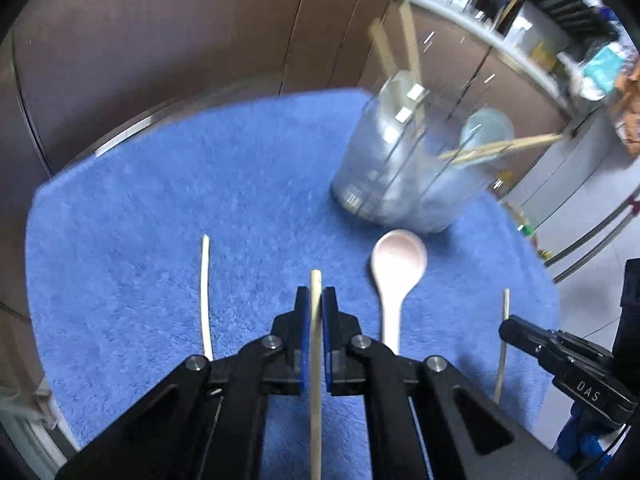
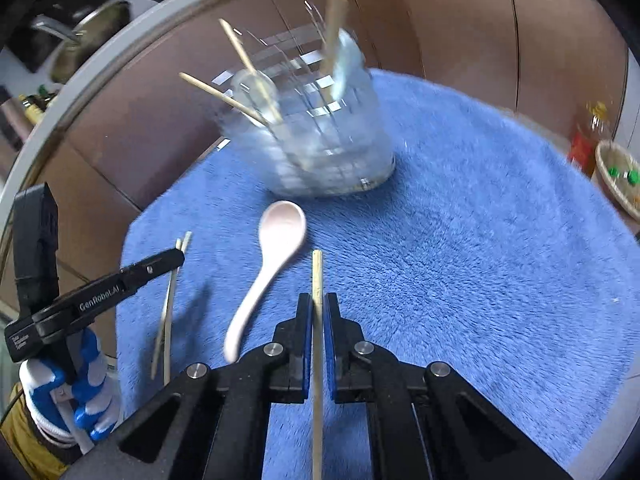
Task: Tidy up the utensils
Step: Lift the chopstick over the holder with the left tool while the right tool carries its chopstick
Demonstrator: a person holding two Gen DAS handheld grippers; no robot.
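Blue fleece mat [image 1: 160,200] covers most of both views, spread over a brown tabletop. Toward the upper right of the left wrist view, and upper centre of the right wrist view, stands a clear holder [image 1: 400,168] with wooden sticks already slanting out of it, blurred, so I cannot count them. Just below it on the mat lies a pale pink spoon [image 1: 396,272], bowl toward the holder. At lower centre of the left wrist view the left gripper [image 1: 317,304] is clenched on one chopstick [image 1: 316,360]; another chopstick [image 1: 206,296] lies loose on the mat to its left. At lower centre of the right wrist view the right gripper [image 2: 318,312] is clenched on a second chopstick [image 2: 317,340]. Judging by this, the sorting is partway: some pieces are stowed, two are in hand, and the spoon and one loose chopstick wait.
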